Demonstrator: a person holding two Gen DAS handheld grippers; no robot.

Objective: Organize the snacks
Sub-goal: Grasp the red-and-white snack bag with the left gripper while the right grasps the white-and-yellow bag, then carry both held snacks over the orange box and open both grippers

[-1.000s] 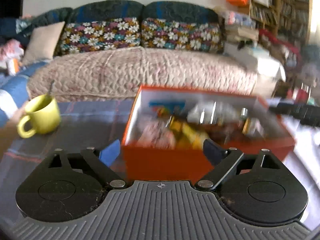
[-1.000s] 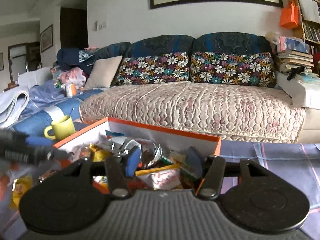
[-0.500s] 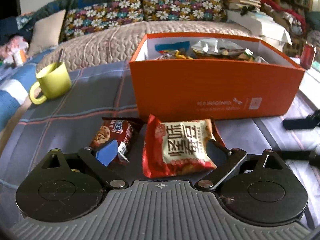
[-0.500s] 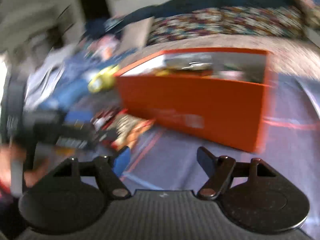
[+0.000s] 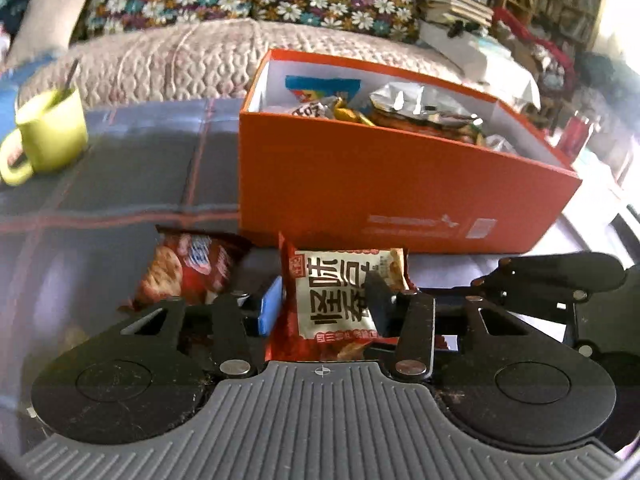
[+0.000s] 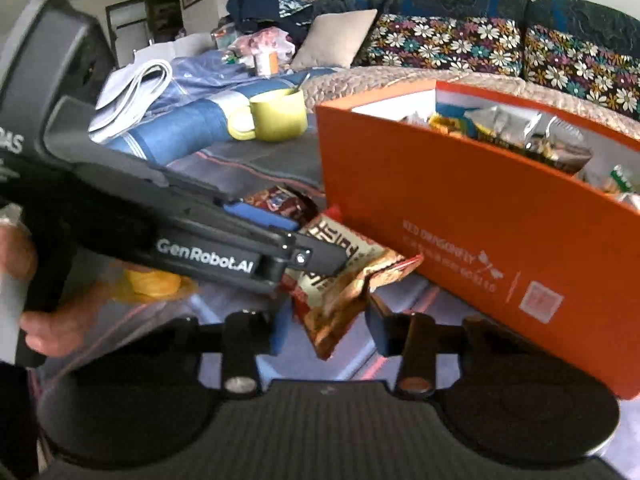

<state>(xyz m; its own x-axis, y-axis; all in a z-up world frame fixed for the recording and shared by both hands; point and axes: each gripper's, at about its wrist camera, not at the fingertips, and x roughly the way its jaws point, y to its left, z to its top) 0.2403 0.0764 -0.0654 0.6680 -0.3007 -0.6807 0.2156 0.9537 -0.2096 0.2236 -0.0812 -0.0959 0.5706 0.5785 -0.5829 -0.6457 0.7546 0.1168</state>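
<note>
The left gripper (image 5: 326, 304) has just been closing and now pinches the white-and-red snack packet (image 5: 340, 300); the right gripper (image 6: 326, 330), closed empty, sits near its corner. Lift cleanly over the orange box (image 5: 380, 196) wall just beyond, leaving the 2nd red packet (image 5: 188, 268) to its left.

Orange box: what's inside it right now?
The orange box holds a heap of snack packets: a silver foil bag, a blue packet and yellow wrappers. Its front wall hides whatever lies lower.
</note>
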